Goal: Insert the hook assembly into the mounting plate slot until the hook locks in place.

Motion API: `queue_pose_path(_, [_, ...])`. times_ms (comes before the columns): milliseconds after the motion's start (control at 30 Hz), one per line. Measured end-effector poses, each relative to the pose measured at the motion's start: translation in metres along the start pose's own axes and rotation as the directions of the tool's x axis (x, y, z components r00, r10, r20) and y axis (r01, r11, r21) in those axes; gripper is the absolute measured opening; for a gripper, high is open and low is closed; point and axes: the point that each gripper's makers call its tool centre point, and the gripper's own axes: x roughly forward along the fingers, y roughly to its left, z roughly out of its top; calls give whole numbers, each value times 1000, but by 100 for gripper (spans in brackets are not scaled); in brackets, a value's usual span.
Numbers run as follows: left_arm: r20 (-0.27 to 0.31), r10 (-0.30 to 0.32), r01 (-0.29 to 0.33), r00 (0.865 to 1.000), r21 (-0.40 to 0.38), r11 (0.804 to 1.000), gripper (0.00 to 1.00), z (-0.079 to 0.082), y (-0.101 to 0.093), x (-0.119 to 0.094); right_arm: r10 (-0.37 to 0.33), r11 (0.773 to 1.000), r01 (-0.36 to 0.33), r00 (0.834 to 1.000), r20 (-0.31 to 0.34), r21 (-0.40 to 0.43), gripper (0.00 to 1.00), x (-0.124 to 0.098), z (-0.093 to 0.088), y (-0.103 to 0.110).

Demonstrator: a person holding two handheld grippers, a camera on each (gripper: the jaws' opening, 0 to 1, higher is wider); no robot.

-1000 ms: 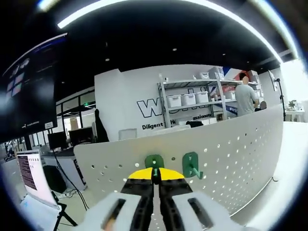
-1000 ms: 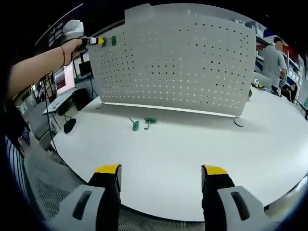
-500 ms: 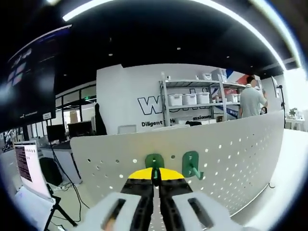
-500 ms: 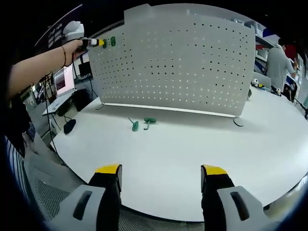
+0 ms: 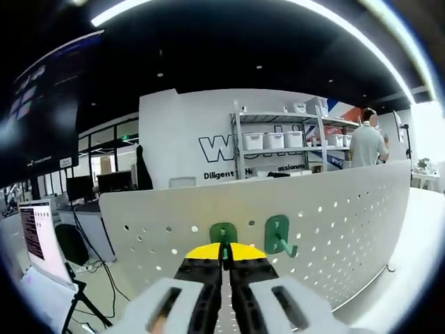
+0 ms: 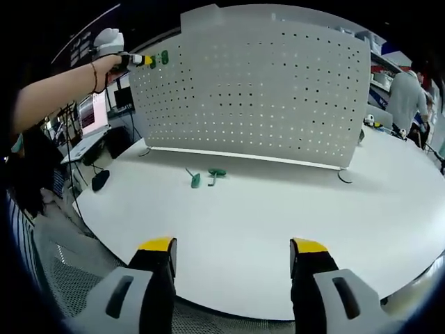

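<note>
The white perforated mounting plate [image 6: 264, 83] stands upright on the round white table [image 6: 278, 229]. In the left gripper view my left gripper [image 5: 224, 254] is shut on a green hook [image 5: 223, 233] pressed against the plate [image 5: 334, 223] near its top left corner. A second green hook [image 5: 277, 235] hangs in the plate just to the right. In the right gripper view the left gripper [image 6: 142, 60] shows at the plate's top left with both hooks [image 6: 162, 58]. Two loose green hooks [image 6: 206, 177] lie on the table. My right gripper [image 6: 233, 254] stands open above the table's near edge, with nothing between its fingers.
A person's arm [image 6: 55, 90] reaches to the plate's corner. A laptop [image 6: 90, 122] sits on a desk at the left, a black mouse [image 6: 101, 181] lies by the table's left edge. A person [image 6: 402, 90] stands at the far right near shelves [image 5: 285, 142].
The left gripper view has shifted slightly; the hook stays against the plate in the shut jaws. The right gripper has not moved. The person in the background has walked a little.
</note>
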Motion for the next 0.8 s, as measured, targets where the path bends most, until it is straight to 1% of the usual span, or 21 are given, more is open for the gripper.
queue_pose_path(133, [-11, -14, 14, 1000, -6, 1000, 3, 0, 0, -2, -1, 1000, 1, 1000, 1, 1, 63, -1, 0, 0])
queue_pose_path(200, [-28, -23, 23, 999, -6, 1000, 3, 0, -1, -4, -1, 1000, 1, 1000, 2, -1, 63, -1, 0, 0])
queue_pose_path(267, [-27, -33, 32, 999, -10, 999, 5, 2, -2, -8, 0, 1000, 0, 1000, 3, -2, 63, -1, 1, 0])
queue_pose_path(300, [-27, -36, 36, 999, -13, 999, 7, 3, -2, -10, 0, 1000, 0, 1000, 4, -3, 63, -1, 1, 0])
queue_pose_path(367, [-31, -45, 44, 999, -38, 998, 17, 4, -3, -13, 0, 1000, 0, 1000, 6, -6, 63, -1, 1, 0])
queue_pose_path(500, [-35, -66, 64, 997, -62, 996, 26, 6, -4, -22, 2, 1000, -2, 1000, 10, -11, 63, -1, 2, 1])
queue_pose_path(567, [-43, -84, 81, 996, -76, 994, 34, 7, -6, -28, 3, 1000, -3, 1000, 11, -15, 63, -1, 2, 2])
queue_pose_path(667, [-49, -104, 100, 993, -78, 992, 38, 8, -7, -39, 6, 1000, -6, 1000, 14, -20, 63, -1, 2, 2])
queue_pose_path(700, [-55, -116, 111, 992, -80, 991, 40, 6, -5, -37, 8, 1000, -7, 1000, 14, -23, 64, -1, 2, 3])
queue_pose_path(800, [-77, -141, 133, 987, -103, 986, 47, 2, -8, -46, 12, 1000, -11, 1000, 15, -29, 64, -1, 2, 4])
